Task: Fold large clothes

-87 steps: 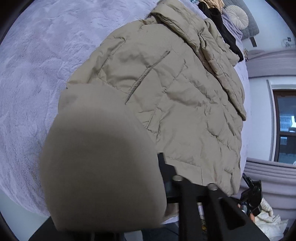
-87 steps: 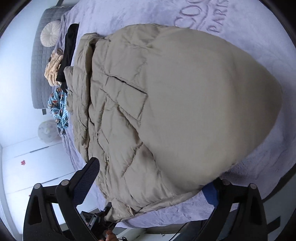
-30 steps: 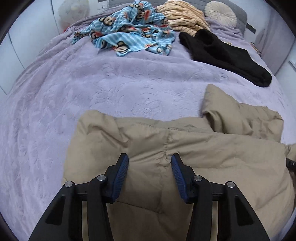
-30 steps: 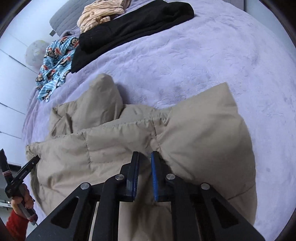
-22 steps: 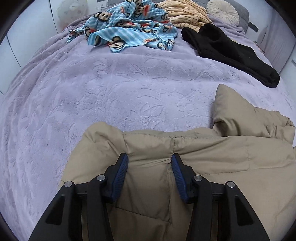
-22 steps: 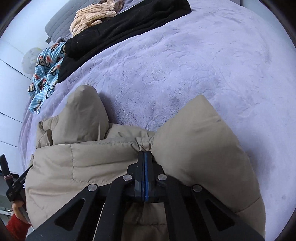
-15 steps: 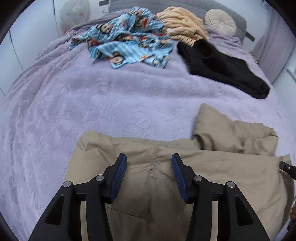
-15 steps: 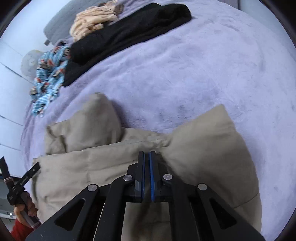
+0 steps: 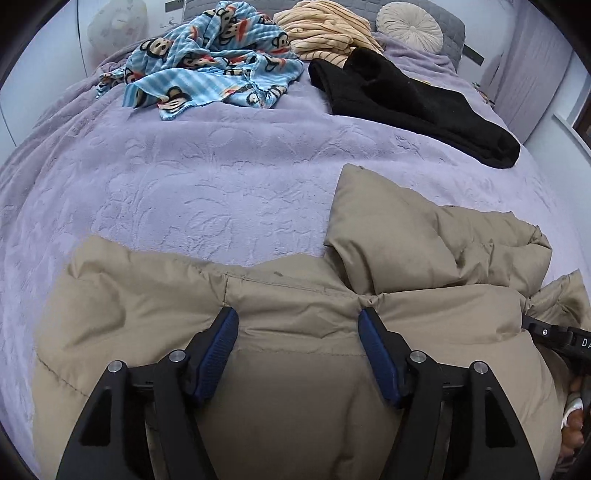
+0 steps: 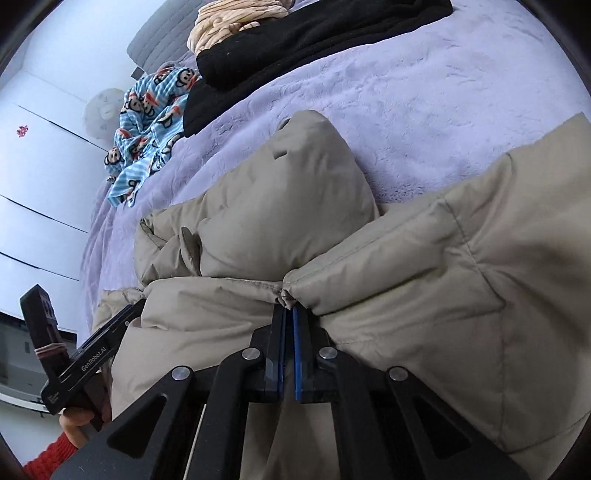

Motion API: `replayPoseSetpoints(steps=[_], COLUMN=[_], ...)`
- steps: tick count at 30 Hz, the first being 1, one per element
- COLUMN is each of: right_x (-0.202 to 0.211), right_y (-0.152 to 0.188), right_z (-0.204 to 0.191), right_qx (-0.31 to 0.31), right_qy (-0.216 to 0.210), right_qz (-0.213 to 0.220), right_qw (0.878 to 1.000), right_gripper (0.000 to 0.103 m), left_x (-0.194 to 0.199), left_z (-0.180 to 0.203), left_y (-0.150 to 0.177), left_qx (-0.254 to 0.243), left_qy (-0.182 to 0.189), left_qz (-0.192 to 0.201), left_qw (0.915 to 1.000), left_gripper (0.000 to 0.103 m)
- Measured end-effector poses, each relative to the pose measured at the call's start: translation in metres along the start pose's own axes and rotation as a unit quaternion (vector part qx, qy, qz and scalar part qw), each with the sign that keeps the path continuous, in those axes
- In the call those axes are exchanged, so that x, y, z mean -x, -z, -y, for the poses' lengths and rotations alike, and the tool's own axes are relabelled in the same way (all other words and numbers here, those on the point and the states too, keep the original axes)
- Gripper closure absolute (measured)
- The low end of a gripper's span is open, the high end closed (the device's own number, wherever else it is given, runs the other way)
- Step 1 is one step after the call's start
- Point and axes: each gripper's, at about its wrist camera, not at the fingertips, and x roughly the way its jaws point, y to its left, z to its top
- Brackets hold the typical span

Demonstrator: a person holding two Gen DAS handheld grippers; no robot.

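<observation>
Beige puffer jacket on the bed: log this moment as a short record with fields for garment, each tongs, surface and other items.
garment: beige puffer jacket, bunched and partly folded on the bed
left tongs: jaws have just been opening; they stand wide over the jacket's seam, pads not pressing
right tongs: shut on a pinch of the jacket's folded edge
surface: lilac blanket
other items: monkey-print blue cloth, striped tan garment, black garment, round cushion

"GenRobot.AI", seemingly, on left tool [image 10: 92, 360].
</observation>
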Motion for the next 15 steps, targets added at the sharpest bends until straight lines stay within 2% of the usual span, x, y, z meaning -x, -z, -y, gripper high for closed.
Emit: replayPoseSetpoints(steps=[2, 6, 10, 15], right_x=[0.008, 0.032, 0.07, 0.115], right_y=[-0.001, 0.001, 0.029, 0.08], right_z=[0.0, -0.016, -0.02, -0.012], right_qx=[-0.012, -0.014, -0.009, -0.03], right_qy=[0.008, 0.035, 0.045, 0.048], right_qz=[-0.008, 0.01, 0.025, 0.033], right_qw=[1.0, 0.999, 0.999, 0.998], right_gripper=[0.101, 0.093, 0.065, 0.063], left_x=[0.014, 0.052, 0.085, 0.113], left_z=[-0.005, -0.018, -0.037, -0.058], left_y=[-0.001, 0.011, 0.039, 0.085], left_qx=[0.014, 0.023, 0.028, 0.049], left_qy=[-0.003, -0.013, -0.028, -0.044], left_qz=[-0.005, 0.0, -0.015, -0.048], left_qw=[0.9999, 0.9997, 0.9991, 0.9966], left_gripper=[0.034, 0.034, 0.033, 0.034])
